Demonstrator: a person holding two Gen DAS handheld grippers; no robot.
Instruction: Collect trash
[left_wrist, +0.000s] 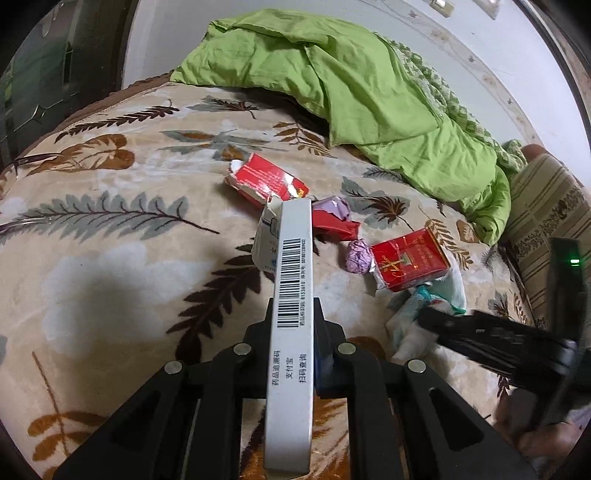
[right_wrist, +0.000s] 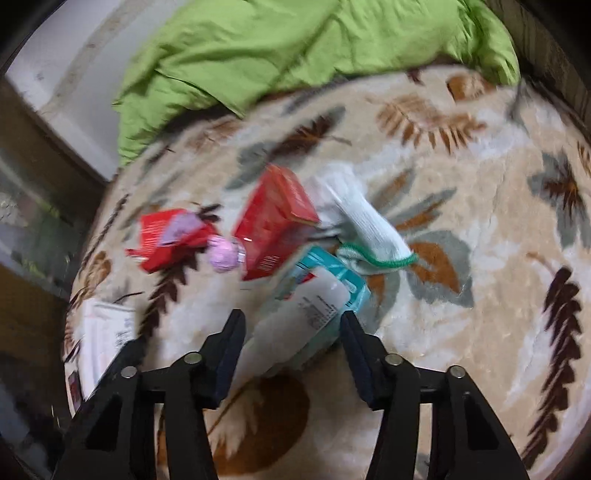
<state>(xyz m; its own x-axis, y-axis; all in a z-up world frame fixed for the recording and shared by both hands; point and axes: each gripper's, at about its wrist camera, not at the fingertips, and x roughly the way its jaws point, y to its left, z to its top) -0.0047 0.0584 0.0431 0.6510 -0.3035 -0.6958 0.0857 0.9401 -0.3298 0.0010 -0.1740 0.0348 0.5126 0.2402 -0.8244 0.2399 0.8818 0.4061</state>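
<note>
My left gripper (left_wrist: 293, 314) is shut on a long white medicine box (left_wrist: 293, 280) with a barcode, held above the bed. Trash lies on the leaf-patterned blanket (left_wrist: 110, 229): a torn red pack (left_wrist: 266, 181), a red cigarette box (left_wrist: 410, 258), a red and purple wrapper (left_wrist: 334, 218), a purple foil ball (left_wrist: 358, 255). My right gripper (right_wrist: 291, 325) is open, its jaws either side of a teal and white tissue packet (right_wrist: 314, 302). The red box (right_wrist: 277, 221), the foil ball (right_wrist: 223, 253) and a white sock (right_wrist: 362, 218) lie just beyond. The right gripper (left_wrist: 436, 321) also shows in the left view.
A green quilt (left_wrist: 351, 85) is heaped at the back of the bed, also in the right view (right_wrist: 277, 48). A striped pillow (left_wrist: 546, 214) lies at the right. A wall runs behind. A white box (right_wrist: 103, 332) shows at the left in the right view.
</note>
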